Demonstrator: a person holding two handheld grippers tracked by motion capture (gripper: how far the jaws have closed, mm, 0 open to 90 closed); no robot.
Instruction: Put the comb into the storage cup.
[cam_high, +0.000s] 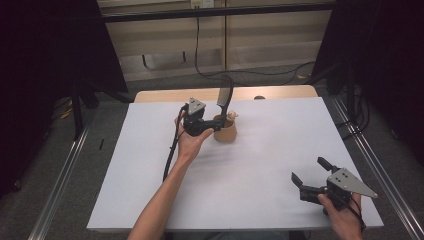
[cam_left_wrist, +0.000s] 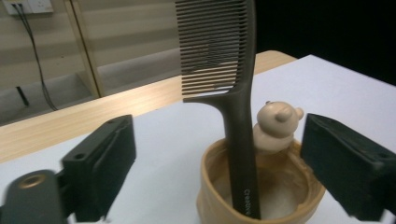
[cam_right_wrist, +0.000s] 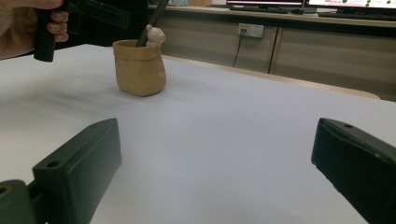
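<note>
Black comb (cam_left_wrist: 233, 93) stands upright in the tan cup (cam_left_wrist: 219, 196) mid-table, beside its little bear — my left gripper (cam_left_wrist: 219, 163) is spread wide around the handle, pads clear. I'd back straight off, not brushing it; right gripper (cam_high: 310, 172) waits open.

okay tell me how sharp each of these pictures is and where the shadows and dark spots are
High view: evenly lit white table, black at both sides, soft overall. Left gripper view: comb and tan cup fairly sharp, the near fingers blurred, background wall soft. Right gripper view: faint grey shadow on the table left of the cup, the near fingers out of focus, monitors at the top glaring.
</note>
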